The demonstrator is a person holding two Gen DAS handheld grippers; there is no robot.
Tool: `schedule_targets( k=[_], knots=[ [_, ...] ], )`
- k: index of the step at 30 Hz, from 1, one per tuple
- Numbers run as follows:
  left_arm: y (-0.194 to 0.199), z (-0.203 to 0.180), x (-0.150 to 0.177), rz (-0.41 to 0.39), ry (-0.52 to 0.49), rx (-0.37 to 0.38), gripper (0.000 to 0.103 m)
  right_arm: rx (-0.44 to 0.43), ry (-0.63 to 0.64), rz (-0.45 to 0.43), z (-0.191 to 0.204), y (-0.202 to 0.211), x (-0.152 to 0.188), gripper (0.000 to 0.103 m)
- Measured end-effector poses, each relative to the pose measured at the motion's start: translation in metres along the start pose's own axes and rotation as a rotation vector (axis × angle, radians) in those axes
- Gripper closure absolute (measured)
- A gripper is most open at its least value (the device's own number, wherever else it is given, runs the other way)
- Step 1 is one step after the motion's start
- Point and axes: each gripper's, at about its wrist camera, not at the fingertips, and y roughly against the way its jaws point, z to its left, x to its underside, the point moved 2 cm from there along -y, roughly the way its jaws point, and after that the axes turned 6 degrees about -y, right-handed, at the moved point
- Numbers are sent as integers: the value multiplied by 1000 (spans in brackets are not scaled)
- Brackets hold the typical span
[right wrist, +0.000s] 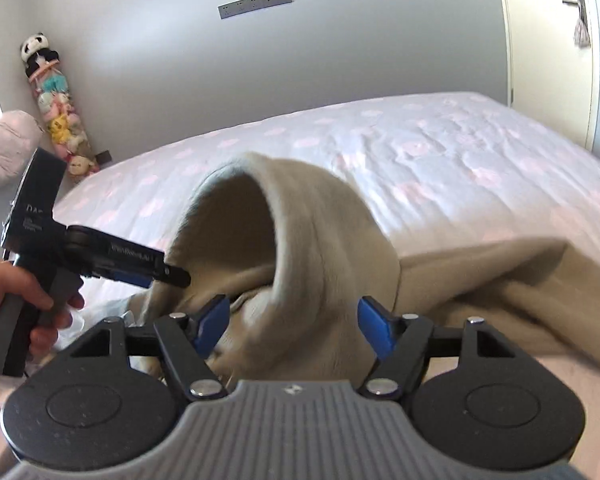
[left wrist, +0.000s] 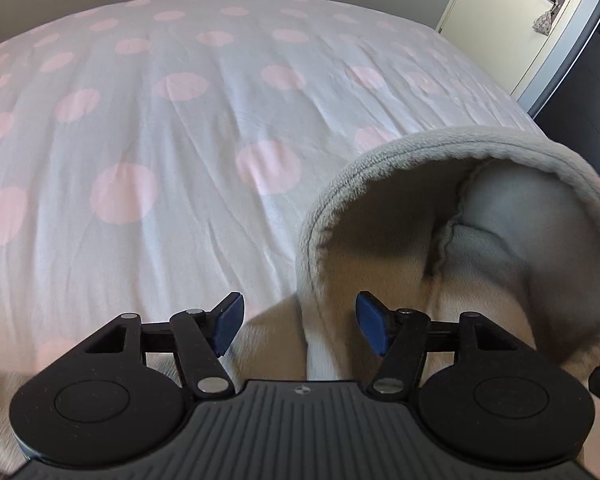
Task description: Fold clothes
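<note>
Two grippers are in my hands, and both stand with the jaws apart, pressing on nothing. My left gripper hangs over the near edge of the beige hoodie, and the stitched rim of the hood passes between its blue pads without touching them. The hood stands up in a round arch, open toward me, with its fleece inside in shadow. The hoodie lies on the bed cover, which is white with pink dots. In the right wrist view my right gripper is just in front of the hood, a fold of the cloth between its parted pads, and the rest of the hoodie spreads to the right of the hood. Left of the hood my left hand holds the other gripper's handle. Behind the hoodie, beyond the bed, a door is shut.
</note>
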Motion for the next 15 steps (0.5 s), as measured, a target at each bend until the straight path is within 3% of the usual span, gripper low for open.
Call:
schedule_targets(
  k=[2,3,4,5,6,10,15],
  knots=[
    [-13,1,-5,0,0,4,44,30,14,-1,-1,-12,-6,30],
    [-18,0,-8,-1,-4,12,52,39,10,11,-3,-18,-9,30],
    [-21,0,-10,-2,-16,20,75,37,1,18,-6,-22,-12,36],
    [-24,-1,-12,-2,-28,26,85,36,-1,21,-8,-24,-14,46],
    [-22,-2,-15,-7,-42,32,91,36,11,25,-9,-25,-17,70],
    [6,1,-29,-100,-99,-13,94,40,70,33,-13,-25,-29,80],
    [61,21,-52,-214,-91,-83,95,-2,172,13,3,-27,-85,83]
  ],
)
